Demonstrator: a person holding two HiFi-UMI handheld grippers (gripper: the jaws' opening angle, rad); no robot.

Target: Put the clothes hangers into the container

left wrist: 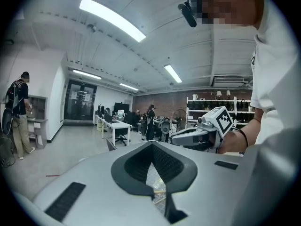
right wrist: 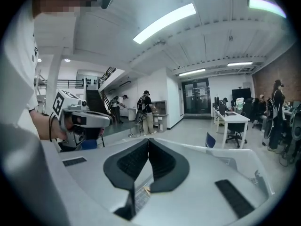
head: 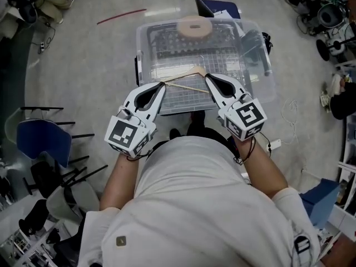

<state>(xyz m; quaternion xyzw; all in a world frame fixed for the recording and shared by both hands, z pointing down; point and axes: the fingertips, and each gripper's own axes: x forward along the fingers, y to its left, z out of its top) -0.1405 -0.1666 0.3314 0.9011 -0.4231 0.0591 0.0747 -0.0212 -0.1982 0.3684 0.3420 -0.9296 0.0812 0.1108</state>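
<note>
A pale wooden clothes hanger [head: 186,78] hangs level above the clear plastic container [head: 261,88]. My left gripper [head: 163,84] is shut on its left end and my right gripper [head: 207,76] is shut on its right end. In the left gripper view the jaws [left wrist: 150,142] meet at the tips, and a strip of the wood [left wrist: 160,195] shows below them. The right gripper view shows its jaws [right wrist: 148,140] pressed together, with a sliver of wood [right wrist: 146,189] under them. Several dark hangers [head: 183,42] lie inside the container.
A round beige object [head: 194,26] rests at the container's far edge. A blue chair [head: 44,141] and dark stands are on the floor at left. Cables and equipment [head: 328,15] crowd the right side. People stand far off in the room.
</note>
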